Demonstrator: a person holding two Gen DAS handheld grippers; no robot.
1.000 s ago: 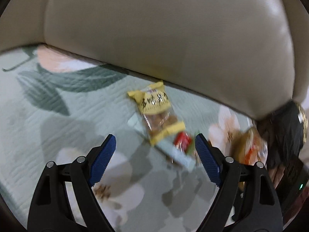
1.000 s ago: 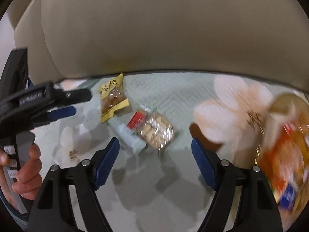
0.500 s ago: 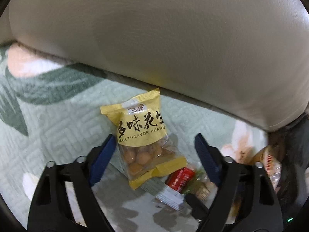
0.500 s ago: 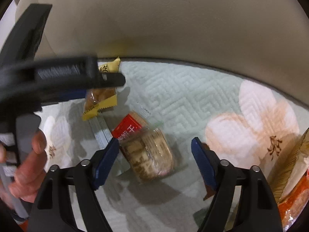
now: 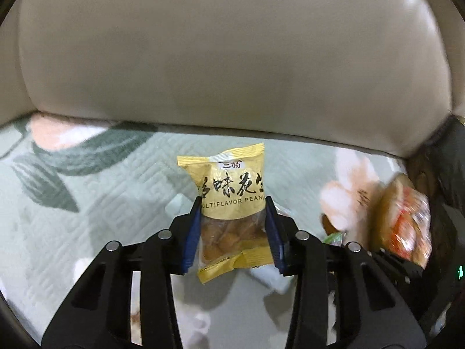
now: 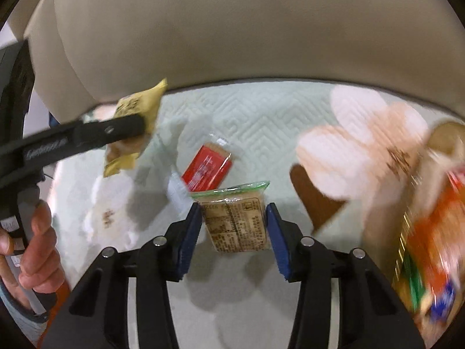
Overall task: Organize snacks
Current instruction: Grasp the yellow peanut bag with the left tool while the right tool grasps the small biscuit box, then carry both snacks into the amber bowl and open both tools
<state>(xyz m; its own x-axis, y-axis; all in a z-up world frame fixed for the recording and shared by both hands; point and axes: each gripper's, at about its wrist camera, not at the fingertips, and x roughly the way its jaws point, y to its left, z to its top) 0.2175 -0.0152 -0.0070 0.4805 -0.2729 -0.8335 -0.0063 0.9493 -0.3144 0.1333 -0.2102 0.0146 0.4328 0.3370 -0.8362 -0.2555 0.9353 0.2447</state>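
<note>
Gripping 1 packet each, both tools are busy at once above the quilt [image 5: 87, 203]. The left gripper [image 5: 232, 232] has its blue pads pressed against the 2 sides of the peanut bag [image 5: 232, 197], pinching it low near the clear window so the yellow label stands upright between the fingers; from the right wrist view it hangs clear of the fabric. The right gripper [image 6: 234, 226] is closed narrowly on the cracker pack [image 6: 235, 221], printed back facing up, green seal pointing away. It looks lifted or just leaving the quilt, though I cannot tell for certain.

A red packet [image 6: 207, 168] lies alone on the quilt, just beyond the cracker pack, with a pale flat wrapper [image 6: 177, 192] beside it. A big orange bag [image 6: 430, 238] sits blurred at the right edge, near the sofa back [image 6: 247, 29]. A hand [image 6: 35, 250] wraps the left tool's handle.

Side grips like these suit soft pouches: squeezing across the width keeps the contents from being crushed. I judge both snacks are being picked up for sorting, with the red packet still waiting.
</note>
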